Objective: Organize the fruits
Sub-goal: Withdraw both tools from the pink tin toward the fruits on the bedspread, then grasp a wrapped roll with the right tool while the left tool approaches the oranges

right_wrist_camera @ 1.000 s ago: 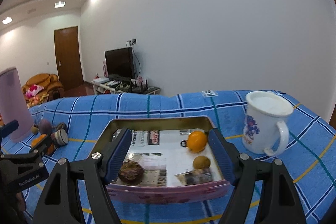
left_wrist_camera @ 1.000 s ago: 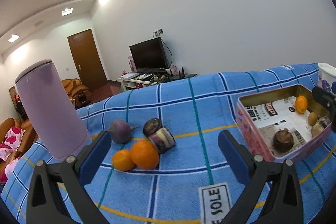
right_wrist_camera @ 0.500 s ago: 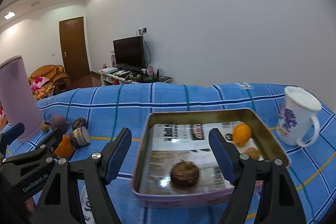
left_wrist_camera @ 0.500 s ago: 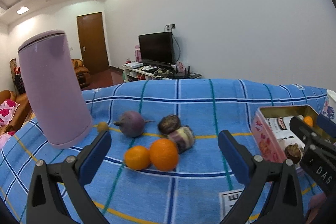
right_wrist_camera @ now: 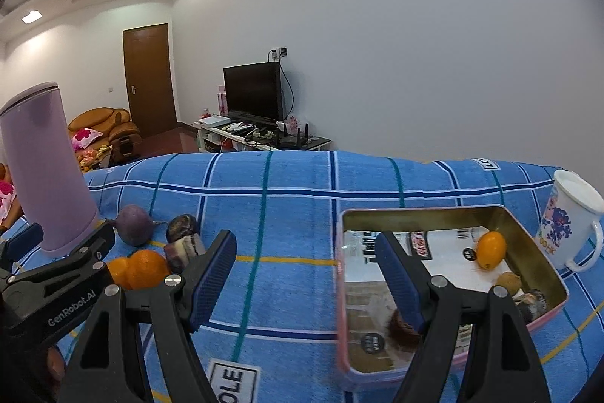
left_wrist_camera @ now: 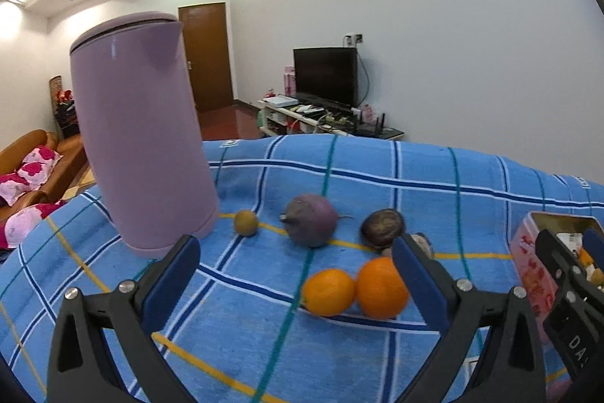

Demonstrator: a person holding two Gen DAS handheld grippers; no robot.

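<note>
Here, the left hand-held gripper point(left_wrist_camera: 294, 274) is held with its jaws spread wide and nothing between the pads, above a surface covered by a blue checked cloth point(left_wrist_camera: 415, 184). Ahead of it two oranges point(left_wrist_camera: 355, 287) are seen touching each other, the right one just beside the right pad. Behind them lie a purple beet point(left_wrist_camera: 311, 220), a dark round fruit point(left_wrist_camera: 383, 227) and, further left, a small brown fruit point(left_wrist_camera: 245, 222) near the base of a tall lilac kettle point(left_wrist_camera: 139, 153). A striped item is partly hidden behind the right pad.

The right hand-held gripper point(right_wrist_camera: 305, 274) is likewise spread and empty. Its right pad is seen over the near left part of a pink tin point(right_wrist_camera: 341, 327) lined with printed paper. In the tin are an orange fruit point(right_wrist_camera: 490, 249), a small brown fruit point(right_wrist_camera: 509, 282), a dark round fruit point(right_wrist_camera: 400, 327) partly hidden by the pad, and a striped item in the near right corner. A white mug point(right_wrist_camera: 570, 225) stands just beside the tin's far right corner.
</note>
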